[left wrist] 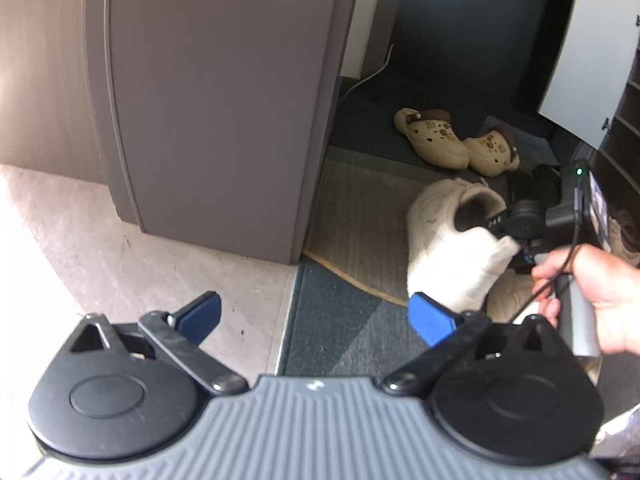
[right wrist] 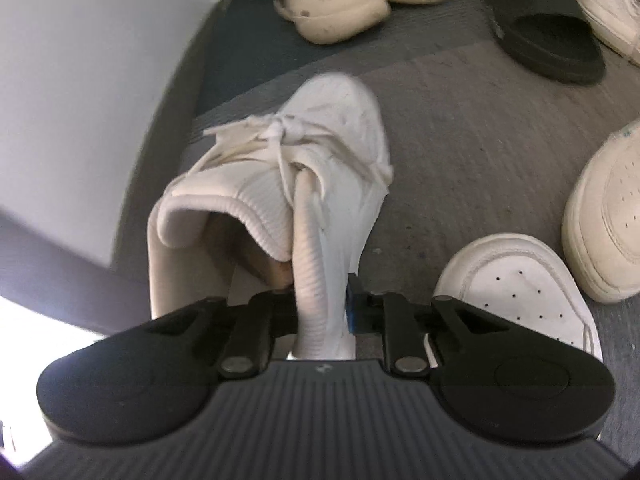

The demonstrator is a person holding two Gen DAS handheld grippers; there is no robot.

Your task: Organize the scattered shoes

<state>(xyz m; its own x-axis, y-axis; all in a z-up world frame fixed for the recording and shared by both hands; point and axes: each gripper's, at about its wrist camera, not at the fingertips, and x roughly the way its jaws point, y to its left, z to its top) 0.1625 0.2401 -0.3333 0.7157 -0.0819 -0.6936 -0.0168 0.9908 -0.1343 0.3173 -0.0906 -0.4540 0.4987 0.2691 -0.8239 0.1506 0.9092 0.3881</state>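
- The right gripper [right wrist: 320, 312] has its jaws pinching the collar wall of a white knit sneaker [right wrist: 320, 152], one finger inside the shoe's opening, the other, with a blue pad, on the outside.
- In the right wrist view the sneaker points toward 12 o'clock, its knotted laces on top and its toe over the grey doormat [right wrist: 460, 140].
- At 4 o'clock from those jaws lies the toe of a white perforated sneaker [right wrist: 516, 284]; a cream perforated sneaker [right wrist: 604, 216] lies at 3 o'clock.
- At 1 o'clock is a black slide sandal [right wrist: 548, 36], with a further white sneaker [right wrist: 612, 16] just beside it.
- At 12 o'clock lie two cream clogs [right wrist: 332, 12], side by side.
- The left gripper [left wrist: 316, 316] has its jaws spread wide with nothing between them, its blue pads [left wrist: 200, 312] over the seam between pale stone floor [left wrist: 120, 248] and a dark mat [left wrist: 344, 320].
- In the left wrist view the held sneaker [left wrist: 444, 248] is at 2 o'clock, raised with its opening facing the camera; the right hand [left wrist: 600, 292] grips the handle beside it.
- A grey door [left wrist: 216, 92] fills 11 o'clock.
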